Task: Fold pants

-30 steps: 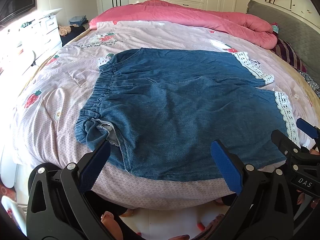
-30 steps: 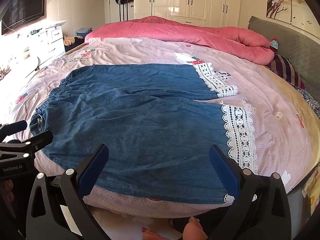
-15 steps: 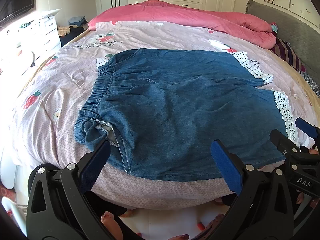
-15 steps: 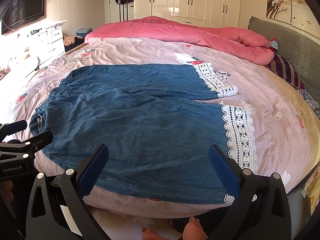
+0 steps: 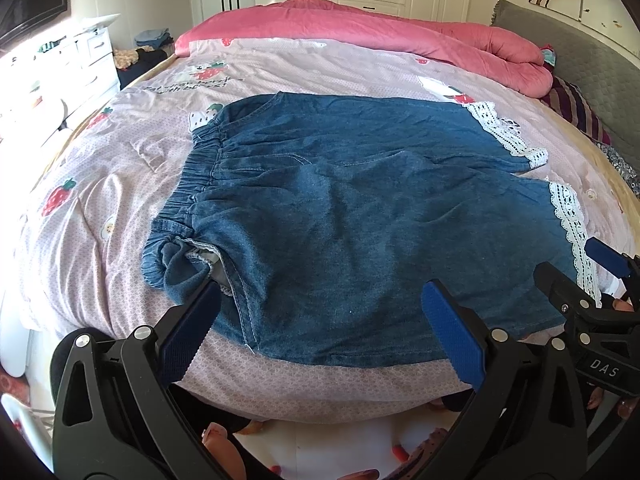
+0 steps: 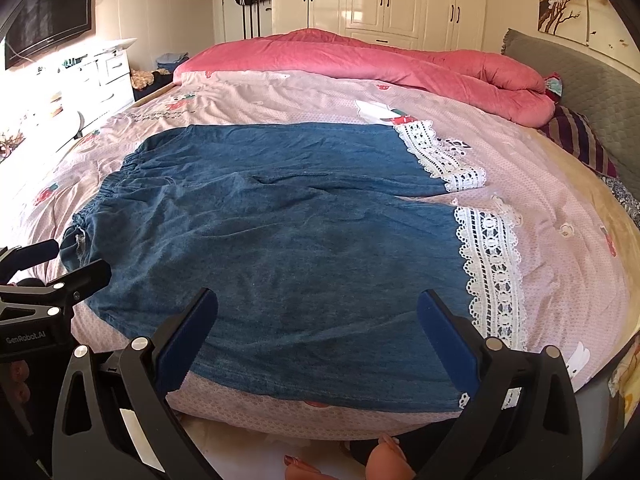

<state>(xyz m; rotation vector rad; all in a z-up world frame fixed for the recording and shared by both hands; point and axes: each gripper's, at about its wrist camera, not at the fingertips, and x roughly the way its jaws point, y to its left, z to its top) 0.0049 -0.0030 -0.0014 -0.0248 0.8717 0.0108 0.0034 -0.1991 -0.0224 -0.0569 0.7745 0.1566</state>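
Denim pants are lying flat across the bed, just beyond both grippers' spread, empty fingers, left gripper facing the waistband and right gripper the lace hems, likely readying a fold.

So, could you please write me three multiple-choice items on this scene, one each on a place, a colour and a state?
1. Where do the denim pants lie?
A. On the floor
B. Spread flat on the bed
C. On the white dresser

2. What colour is the lace trim at the leg hems?
A. White
B. Black
C. Red

3. How do the left gripper and right gripper stand?
A. Both shut on the pants
B. Only the left one shut on the waistband
C. Both open, holding nothing

Answers:
1 B, the pants lie on the strawberry-print cover.
2 A, both hems end in white lace.
3 C, each pair of jaws stands wide apart with no cloth between.
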